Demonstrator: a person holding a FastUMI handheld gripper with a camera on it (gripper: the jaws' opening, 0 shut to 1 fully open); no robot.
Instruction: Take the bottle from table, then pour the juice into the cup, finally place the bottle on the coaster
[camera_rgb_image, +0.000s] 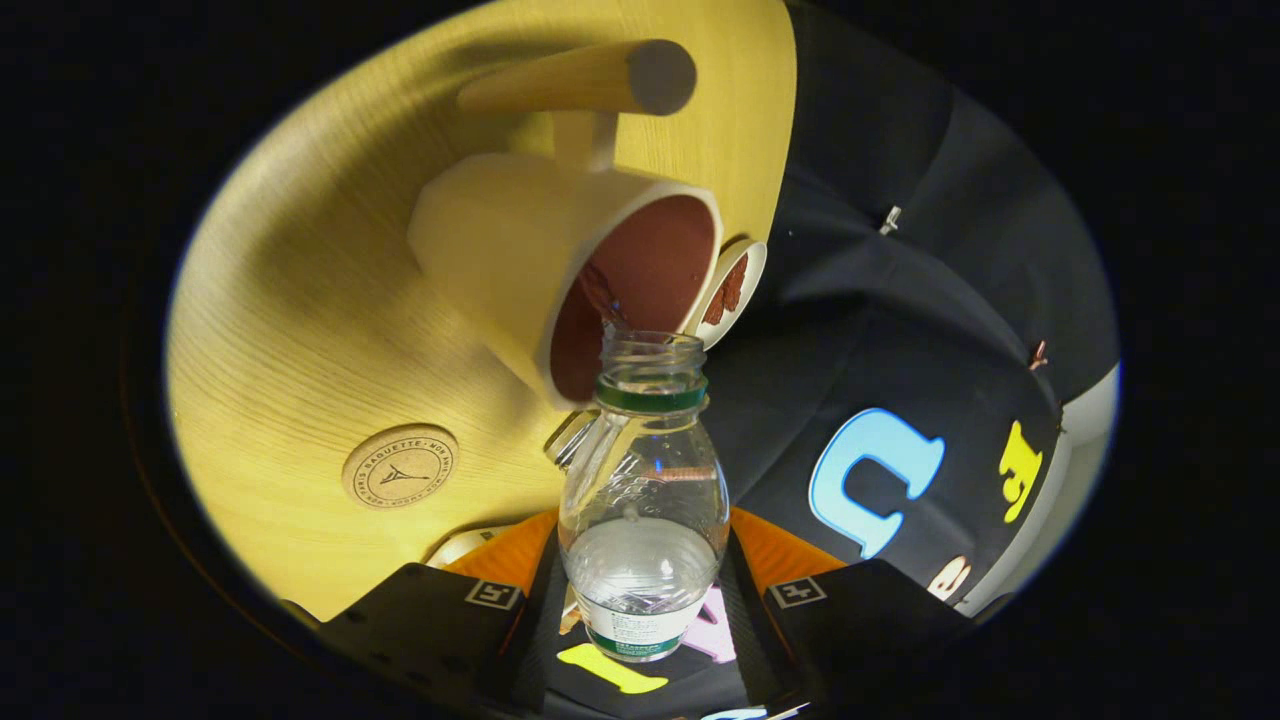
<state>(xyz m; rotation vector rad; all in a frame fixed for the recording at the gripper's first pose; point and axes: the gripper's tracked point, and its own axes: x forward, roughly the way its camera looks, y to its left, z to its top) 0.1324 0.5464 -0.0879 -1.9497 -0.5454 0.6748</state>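
Gripping the bottle (643, 500) between my two fingers, my gripper (640, 610) is closed in on its lower body from both sides, pads pressed against the labelled part. The bottle is clear plastic with a green neck ring, cap off, and it runs straight ahead along my fingers, its long axis in line with them and its open mouth pointing away from me. That mouth sits right at the rim of the cup (560, 275), a pale mug with a dark reddish inside and a handle on its far side; the whole scene is rolled over, so the table (300, 300) fills the side beyond the cup. The clear liquid sits pooled in the base end of the bottle, near my fingers. A round cork coaster (400, 467) lies on bare wood beside the bottle, apart from the cup. Behind the cup a small saucer (735, 290) peeks out near the table's edge.
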